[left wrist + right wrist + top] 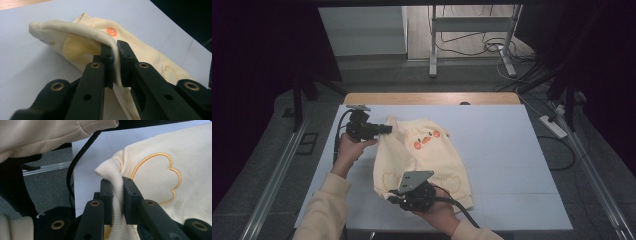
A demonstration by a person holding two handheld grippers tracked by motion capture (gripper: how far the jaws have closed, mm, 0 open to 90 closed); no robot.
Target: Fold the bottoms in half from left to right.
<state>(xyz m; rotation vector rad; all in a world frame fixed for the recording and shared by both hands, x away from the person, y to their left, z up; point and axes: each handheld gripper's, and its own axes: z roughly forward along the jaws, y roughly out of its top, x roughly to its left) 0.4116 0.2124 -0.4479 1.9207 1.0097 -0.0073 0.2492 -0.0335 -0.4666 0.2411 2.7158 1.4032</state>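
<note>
A pale yellow child's sweatshirt (424, 155) with orange patches and stitched heart outlines lies in the middle of the white table cover (512, 150). At its far left corner my left gripper (387, 129) is shut on the ribbed edge, and the fabric (82, 32) is lifted into a fold between the jaws. At the near edge my right gripper (396, 198) is shut on the ribbed hem (116, 192), beside a stitched heart (157, 177). A hand holds each gripper.
The white cover spans a wooden table (432, 98), with bare room right of the sweatshirt. Beyond the far edge are table legs (432, 45) and cables on the floor (492, 47). A power strip (553, 126) lies off the right side. Metal rails (272, 180) flank the table.
</note>
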